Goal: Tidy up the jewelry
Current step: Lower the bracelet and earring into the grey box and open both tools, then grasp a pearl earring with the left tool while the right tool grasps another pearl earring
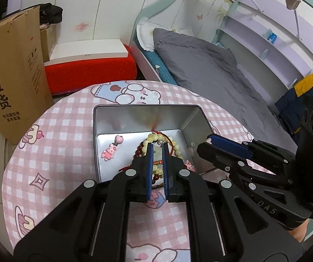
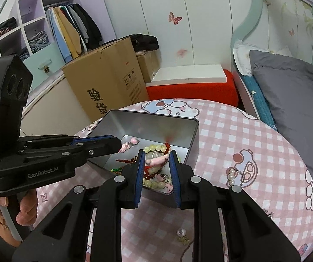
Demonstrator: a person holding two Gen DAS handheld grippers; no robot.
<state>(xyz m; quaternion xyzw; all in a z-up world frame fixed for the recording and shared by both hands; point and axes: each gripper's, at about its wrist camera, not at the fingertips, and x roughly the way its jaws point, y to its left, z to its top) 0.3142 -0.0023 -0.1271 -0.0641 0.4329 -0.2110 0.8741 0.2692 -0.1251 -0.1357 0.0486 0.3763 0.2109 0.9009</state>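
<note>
1. Right now my right gripper (image 2: 157, 170) hangs over the near corner of the silver tin (image 2: 150, 120) at the centre of the right wrist view, its fingers a little apart with a pink charm (image 2: 157, 160) lying across the gap. I cannot tell whether the pads truly pinch it or it merely rests there; if the hold is loose, it may fall on the tin's rim and bounce onto the tablecloth (image 2: 233, 139).
2. My left gripper (image 1: 157, 152) sits low at the centre of the left wrist view, fingers narrowly apart and empty, tips just above the beaded bracelets (image 1: 156, 138) in the tin. Dropping lower could snag the red cord and drag the whole heap when I pull away.
3. Both tools crowd the same tin. In my judgement a careless swing knocks them together or shoves the light tin across the cloth.
4. A pink bunny charm (image 1: 109, 151) lies alone at the tin's left; it seems safe.
5. Still outside the tin are a pearl chain (image 2: 231, 175) at right and a pearl earring (image 2: 181, 233) at the lower centre of the right wrist view. The earring lies near my tool's body, so I could brush it off the table.
</note>
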